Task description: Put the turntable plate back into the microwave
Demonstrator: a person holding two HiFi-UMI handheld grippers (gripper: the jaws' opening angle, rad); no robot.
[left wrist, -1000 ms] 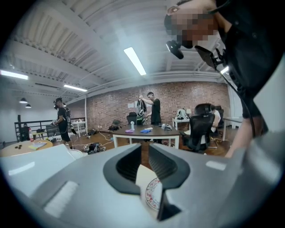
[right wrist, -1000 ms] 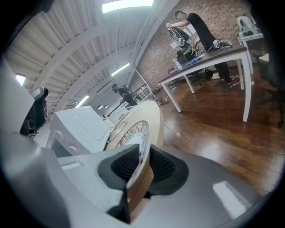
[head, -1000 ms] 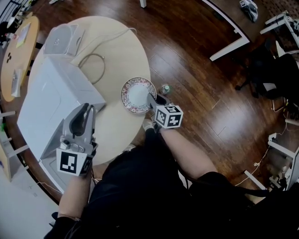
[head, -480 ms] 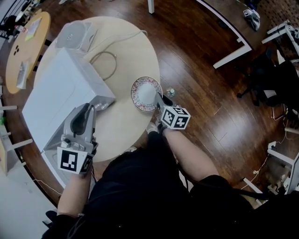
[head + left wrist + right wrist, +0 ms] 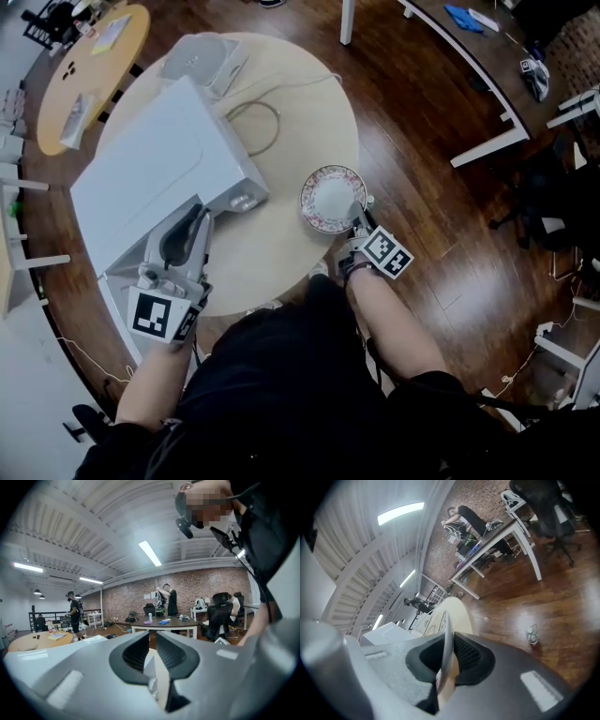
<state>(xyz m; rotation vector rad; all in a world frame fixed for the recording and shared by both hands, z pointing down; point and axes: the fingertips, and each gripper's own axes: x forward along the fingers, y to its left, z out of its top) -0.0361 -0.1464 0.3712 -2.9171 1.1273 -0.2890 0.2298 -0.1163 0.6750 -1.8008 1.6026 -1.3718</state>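
1. Closing on the plate (image 5: 330, 198) rim, your right claw (image 5: 357, 217) has the near edge between its jaws, and the pads already press on it.
2. In the right gripper view, the plate (image 5: 446, 639) runs edge-on through the right claw (image 5: 449, 656), with a small bottle (image 5: 531, 634) on the wood floor (image 5: 543, 602) beyond.
3. You have the plate at the near right edge of the round table (image 5: 291, 103), just right of the microwave (image 5: 159, 178). Whether it rests on the table or hangs clear cannot be told.
4. Your left claw (image 5: 201, 214) hovers at the microwave's front. Its jaws stand a little apart with nothing between them (image 5: 152, 651).
5. A cable (image 5: 253, 127) loops on the table behind the microwave.
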